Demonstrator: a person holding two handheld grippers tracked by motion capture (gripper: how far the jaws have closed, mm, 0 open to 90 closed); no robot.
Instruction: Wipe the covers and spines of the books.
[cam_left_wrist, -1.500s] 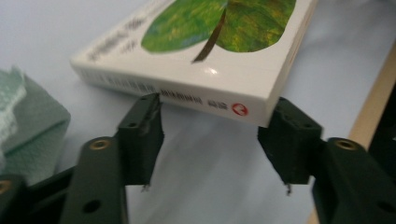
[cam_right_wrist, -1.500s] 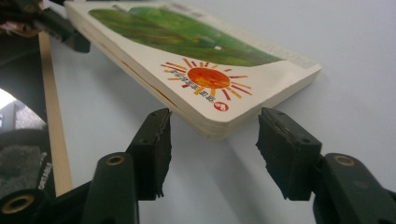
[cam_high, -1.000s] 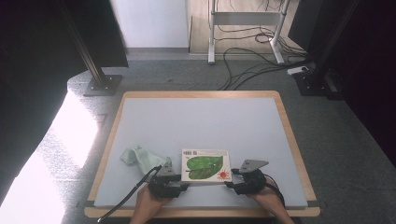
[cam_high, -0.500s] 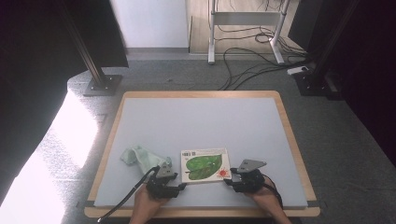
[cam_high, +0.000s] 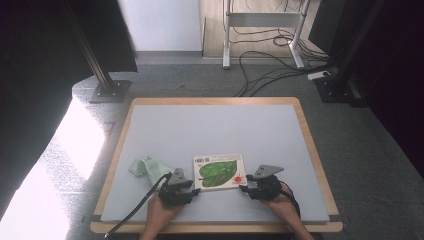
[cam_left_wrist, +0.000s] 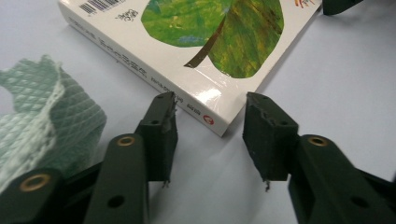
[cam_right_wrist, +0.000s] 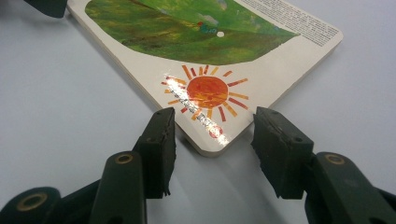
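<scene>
A: Glossy white board covers on the picture book (cam_high: 218, 171), with a green leaf and an orange sun; it lies flat on the pale grey table (cam_high: 210, 125), low in the centre of the high view.

B: And the hands?

A: Both forearms come in from the bottom edge. The left gripper (cam_high: 186, 186) sits at the book's lower left corner, the right gripper (cam_high: 246, 186) at its lower right corner, each pointed inward at the book and held low over the table.

B: Jaws?

A: In the left gripper view (cam_left_wrist: 210, 109) the two black jaws stand apart with the spine corner of the book between their tips; they have just been closing further, yet the pads don't press on it. In the right gripper view (cam_right_wrist: 212, 126) the rounded corner by the sun lies between the jaws, with a gap on both sides.

B: Anything hard to read?

A: The book's far edge is cut off at the top of both gripper views. The spine lettering is too small to read. A green mesh cloth (cam_left_wrist: 44, 116) runs off the left edge of the left gripper view. The hands themselves are largely hidden under the grippers in the high view.
</scene>
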